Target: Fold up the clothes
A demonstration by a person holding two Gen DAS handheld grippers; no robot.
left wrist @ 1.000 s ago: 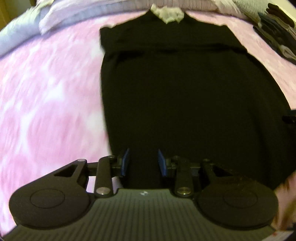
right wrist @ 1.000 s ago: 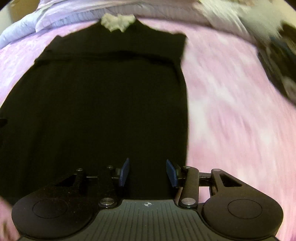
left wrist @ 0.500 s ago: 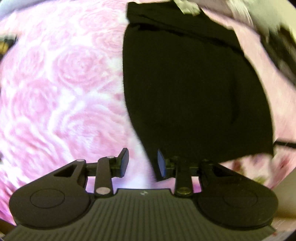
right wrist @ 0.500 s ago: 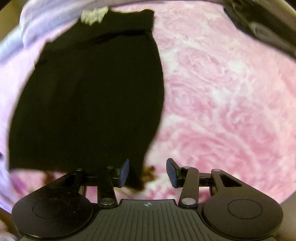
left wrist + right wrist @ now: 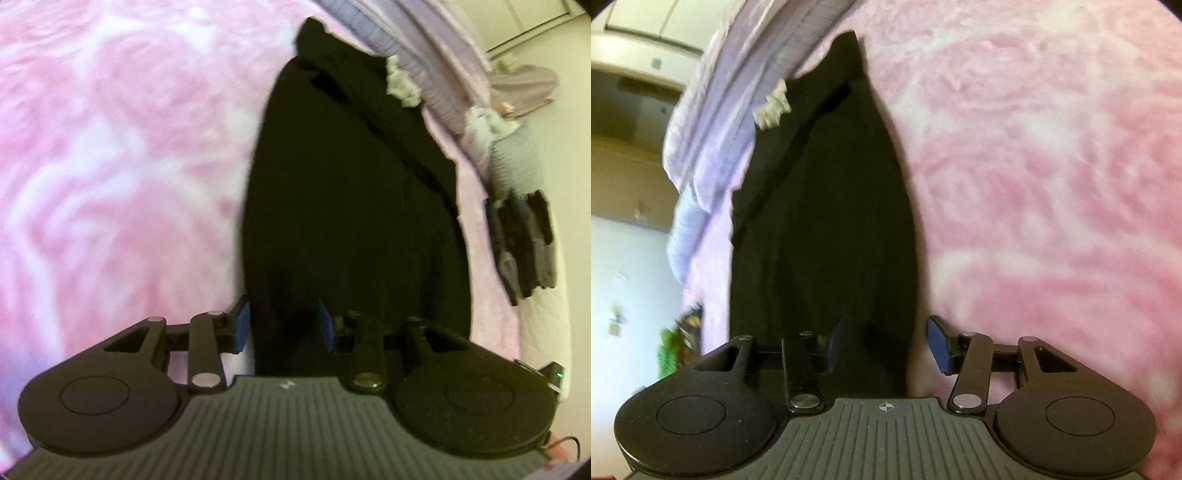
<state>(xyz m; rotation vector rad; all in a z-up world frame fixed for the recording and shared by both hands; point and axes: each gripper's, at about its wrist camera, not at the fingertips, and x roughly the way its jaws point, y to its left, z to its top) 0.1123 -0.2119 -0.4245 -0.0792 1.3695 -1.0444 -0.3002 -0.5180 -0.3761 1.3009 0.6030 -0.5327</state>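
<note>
- A black garment [image 5: 354, 206] is lying stretched out on a pink rose-patterned blanket [image 5: 122, 155], its pale collar tag [image 5: 400, 83] at the far end.
- The left gripper [image 5: 282, 325] is straddling the near hem corner, jaws partly apart, not visibly pinching.
- The right gripper [image 5: 886, 345], whose jaws have just been widening, is bracketing the opposite hem corner, cloth between the pads, ungripped.
- Likely next: both closing on the hem, then carrying it toward the collar.
</note>
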